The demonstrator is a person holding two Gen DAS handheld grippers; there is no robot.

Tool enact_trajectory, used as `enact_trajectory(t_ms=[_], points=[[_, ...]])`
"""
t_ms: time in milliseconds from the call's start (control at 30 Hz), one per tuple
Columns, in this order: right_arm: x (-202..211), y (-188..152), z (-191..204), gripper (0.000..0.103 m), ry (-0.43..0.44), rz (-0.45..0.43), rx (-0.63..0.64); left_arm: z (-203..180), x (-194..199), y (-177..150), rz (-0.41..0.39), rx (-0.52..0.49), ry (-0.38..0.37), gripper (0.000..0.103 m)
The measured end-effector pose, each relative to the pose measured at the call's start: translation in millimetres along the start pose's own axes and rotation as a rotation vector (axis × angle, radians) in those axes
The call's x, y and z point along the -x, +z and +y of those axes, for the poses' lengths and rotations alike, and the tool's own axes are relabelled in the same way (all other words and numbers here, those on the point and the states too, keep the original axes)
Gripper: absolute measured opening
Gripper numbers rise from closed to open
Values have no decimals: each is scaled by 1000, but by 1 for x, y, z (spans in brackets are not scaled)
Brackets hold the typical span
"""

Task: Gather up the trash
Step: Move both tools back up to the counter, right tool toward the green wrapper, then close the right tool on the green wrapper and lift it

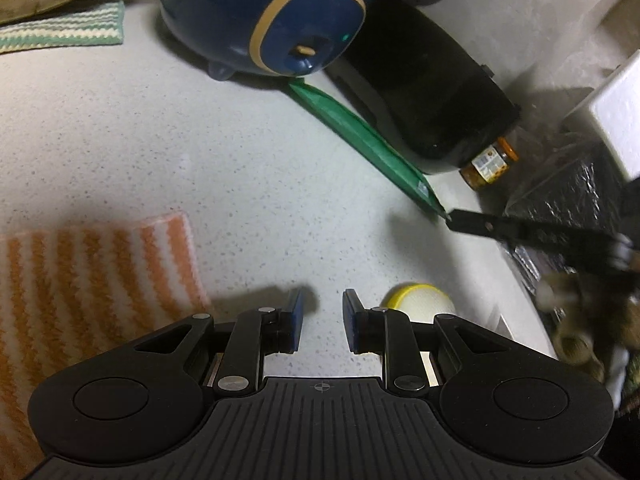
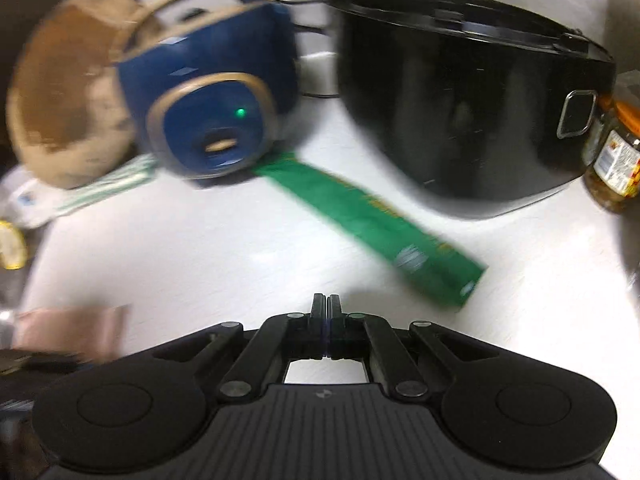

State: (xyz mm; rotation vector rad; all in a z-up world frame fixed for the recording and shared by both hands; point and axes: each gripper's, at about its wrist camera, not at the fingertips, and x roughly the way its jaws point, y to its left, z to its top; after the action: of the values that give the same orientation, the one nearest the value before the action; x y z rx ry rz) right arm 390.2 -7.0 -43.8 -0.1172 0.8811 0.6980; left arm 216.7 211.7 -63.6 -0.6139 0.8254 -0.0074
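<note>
A long green wrapper lies flat on the white speckled counter, between a blue appliance and a black cooker. It also shows in the right wrist view. My right gripper is shut and empty, just short of the wrapper's near end. In the left wrist view its fingertips sit at the wrapper's near corner. My left gripper is open and empty, low over the counter. A yellow-rimmed lid lies just right of it.
A blue appliance and a black cooker stand at the back. A jar with an orange lid lies by the cooker. An orange striped cloth lies left, a green striped cloth far left. A wooden board leans behind.
</note>
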Motion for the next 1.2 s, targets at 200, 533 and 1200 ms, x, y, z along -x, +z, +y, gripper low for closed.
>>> enact_trajectory(t_ms=[200,533,1200], points=[[2,-3,-14,42,-97,-28,5,-4,8,-5,-21,3,-10,24],[-71,29,-44,65,-271,45,205,21,32,-11,-88,10,70,24],[-5,-18,27,14,227,52,-19,18,31,-12,-78,48,64,21]])
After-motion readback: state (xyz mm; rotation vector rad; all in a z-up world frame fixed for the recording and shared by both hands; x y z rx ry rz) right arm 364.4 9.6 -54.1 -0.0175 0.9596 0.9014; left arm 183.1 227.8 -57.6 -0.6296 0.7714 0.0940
